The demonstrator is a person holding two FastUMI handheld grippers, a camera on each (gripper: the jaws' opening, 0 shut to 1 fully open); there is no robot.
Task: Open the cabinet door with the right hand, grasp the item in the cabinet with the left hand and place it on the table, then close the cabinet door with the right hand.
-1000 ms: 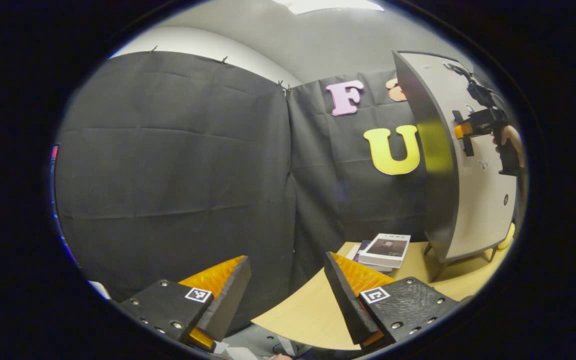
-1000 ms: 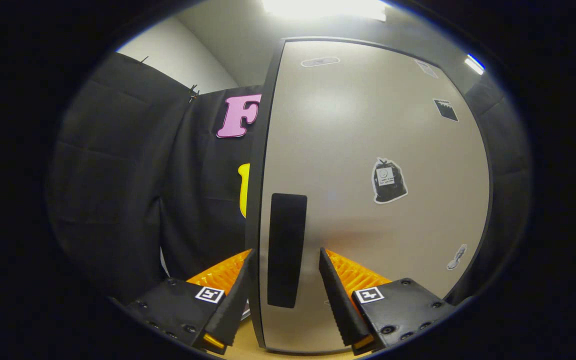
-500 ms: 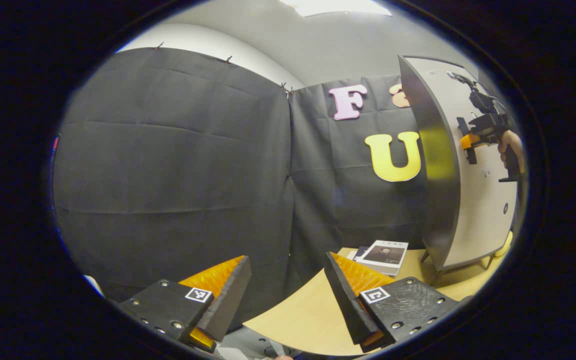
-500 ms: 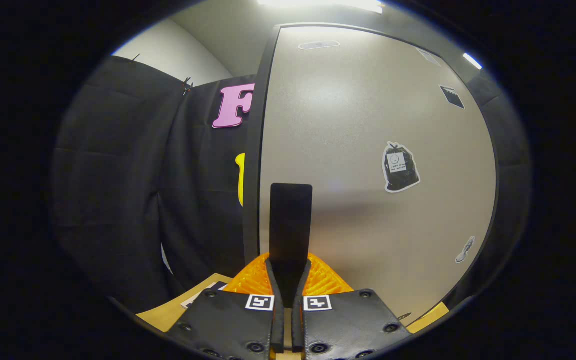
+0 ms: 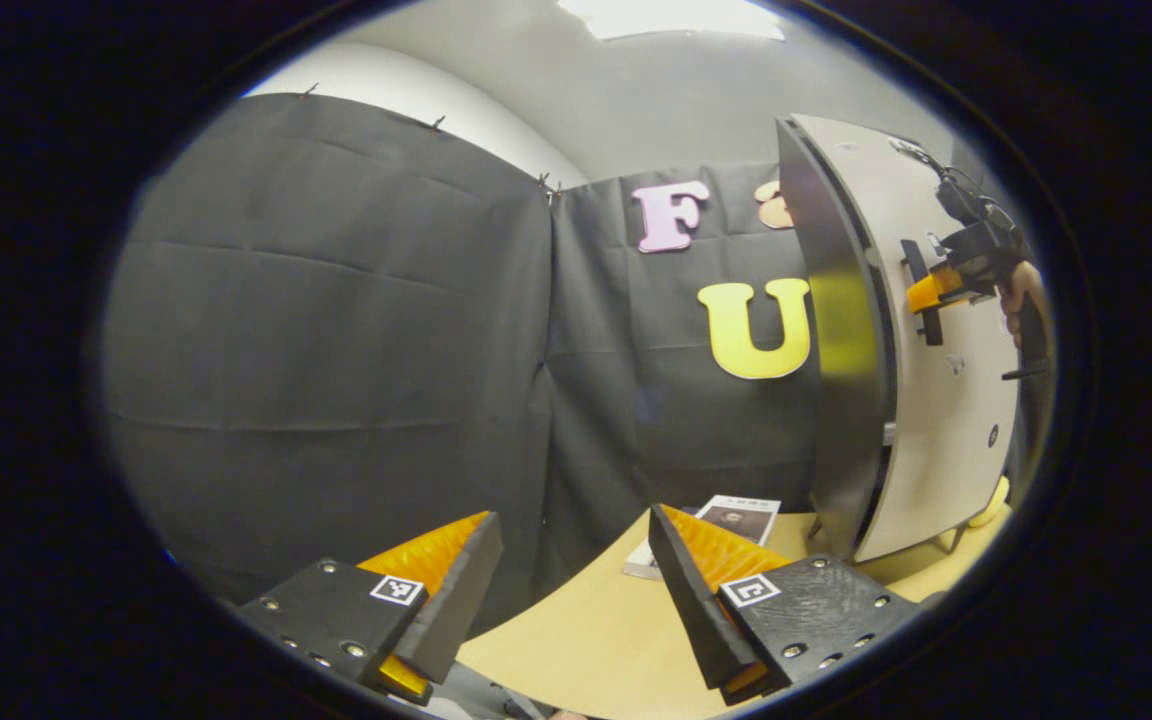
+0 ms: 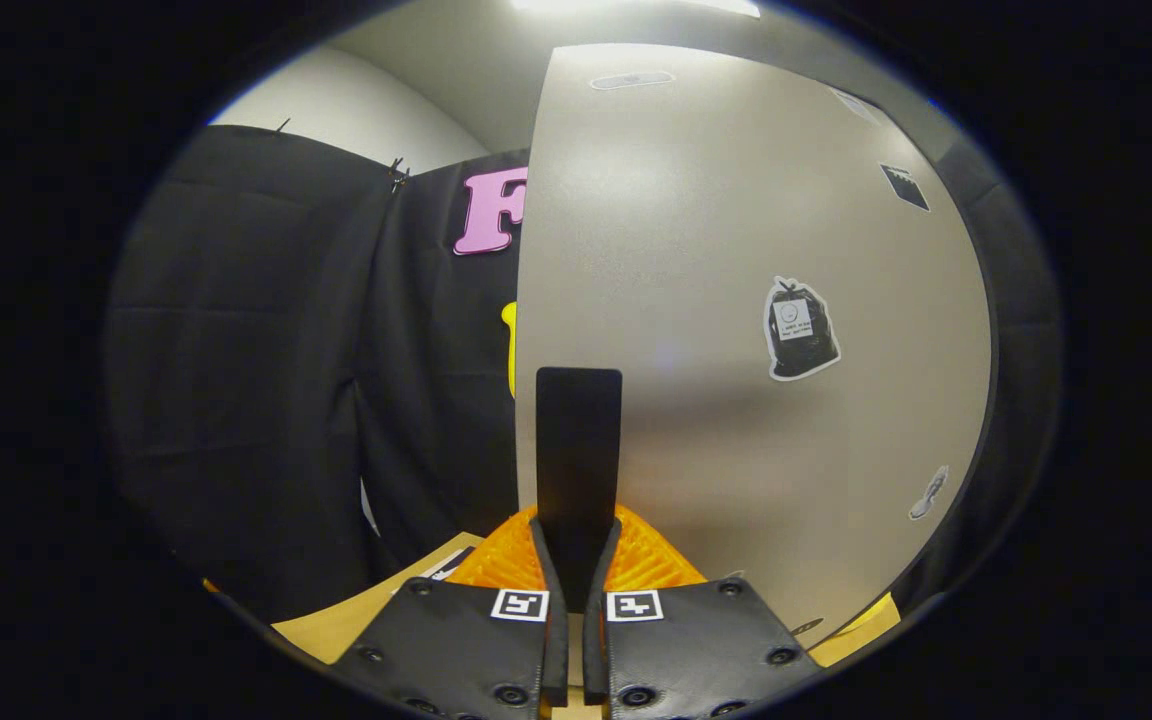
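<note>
The tall pale cabinet [image 5: 841, 330] stands on the table at the right of the left gripper view, its door [image 5: 946, 400] a crack ajar. My right gripper [image 5: 931, 292] is shut on the dark vertical handle [image 5: 914, 290], with a hand behind it. In the right gripper view the door [image 6: 736, 330] is close ahead and my right gripper [image 6: 576, 560] pinches the lower end of the handle [image 6: 578, 440]. My left gripper [image 5: 571, 575] hangs open over the table's near edge, nothing between its fingers. The cabinet's inside is hidden.
The light wooden table [image 5: 586, 640] carries a small stack of books [image 5: 726, 520] left of the cabinet's foot; a book corner [image 6: 446, 565] shows low in the right gripper view. A yellow object [image 5: 988, 498] peeks out behind the cabinet's base. Black cloth walls close the back and left.
The right gripper closed on the door handle a second ago. Since then the door has swung out a little, opening a narrow gap at its edge. The left gripper stays open.
</note>
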